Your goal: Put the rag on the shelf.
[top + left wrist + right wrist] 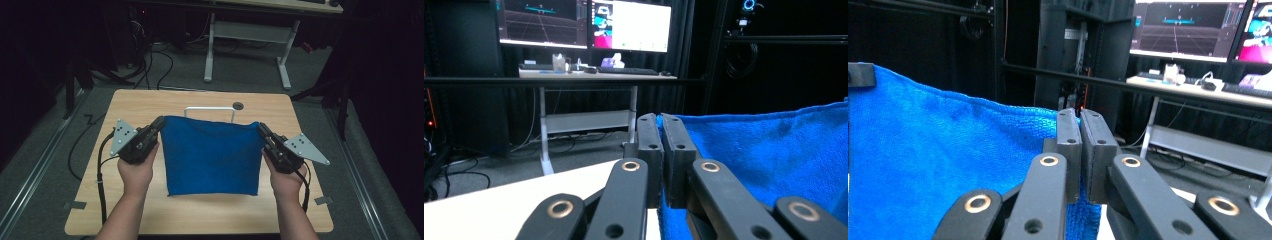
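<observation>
Overhead, a blue towel (pixel 212 155) hangs between two hand-held tools above a light wooden surface (pixel 150 105). The left tongs (pixel 161 121) are closed tight on the cloth's upper left corner, and the right tongs (pixel 260 126) are closed tight on its upper right corner. Both corners sit at about the same height and well apart, so the top edge runs nearly straight and the cloth falls as a flat sheet. Its lower edge lies near the surface, toward the person's side; whether it touches cannot be told. In the left gripper view, the towel (pixel 769 160) spreads away from the pinched corner, with the jaws standing together. The right gripper view mirrors this, the towel (pixel 938 165) stretching off the other way. Such a two-corner hold probably serves to open the cloth out before laying or folding it. A white wire rack (pixel 209 110) stands just behind the towel.
</observation>
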Available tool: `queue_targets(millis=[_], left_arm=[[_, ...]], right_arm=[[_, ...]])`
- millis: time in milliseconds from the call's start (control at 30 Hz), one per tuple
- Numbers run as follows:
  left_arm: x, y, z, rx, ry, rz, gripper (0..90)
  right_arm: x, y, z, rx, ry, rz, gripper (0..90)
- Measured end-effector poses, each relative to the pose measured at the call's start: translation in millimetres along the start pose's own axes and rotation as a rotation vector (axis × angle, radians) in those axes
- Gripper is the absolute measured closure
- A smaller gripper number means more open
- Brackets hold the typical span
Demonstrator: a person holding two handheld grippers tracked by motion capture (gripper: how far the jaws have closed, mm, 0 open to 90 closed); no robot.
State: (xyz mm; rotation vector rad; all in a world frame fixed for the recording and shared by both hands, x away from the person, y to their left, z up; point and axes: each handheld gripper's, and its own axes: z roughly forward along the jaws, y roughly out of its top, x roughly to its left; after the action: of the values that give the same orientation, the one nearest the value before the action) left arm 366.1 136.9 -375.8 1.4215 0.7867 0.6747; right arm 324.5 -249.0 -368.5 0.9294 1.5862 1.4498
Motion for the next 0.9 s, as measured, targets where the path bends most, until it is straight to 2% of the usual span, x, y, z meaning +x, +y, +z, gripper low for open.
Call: queue_targets(millis=[167, 267, 467, 700, 900], left_arm=[[-1.1, 11.0, 0.8, -0.012, 0.000, 0.020, 88.3], [-0.5, 23.1, 1.4, -0.023, 0.002, 0.038, 88.3], [2.1, 40.3, 3.8, -0.035, 0.011, 0.062, 88.3], [5.9, 47.6, 8.4, -0.030, 0.019, 0.076, 88.3], [14.9, 49.0, 21.8, -0.001, 0.032, 0.079, 88.3]], right_arm=[[0.1, 9.9, -0.2, -0.020, 0.000, -0.008, 88.1], [-1.5, 19.1, 0.5, -0.033, 0.002, -0.012, 88.1], [-5.7, 30.1, 3.0, -0.046, -0.005, -0.003, 88.1], [-9.4, 35.0, 8.4, -0.041, -0.009, -0.003, 88.1], [-16.3, 39.2, 20.5, -0.020, -0.016, -0.004, 88.1]])
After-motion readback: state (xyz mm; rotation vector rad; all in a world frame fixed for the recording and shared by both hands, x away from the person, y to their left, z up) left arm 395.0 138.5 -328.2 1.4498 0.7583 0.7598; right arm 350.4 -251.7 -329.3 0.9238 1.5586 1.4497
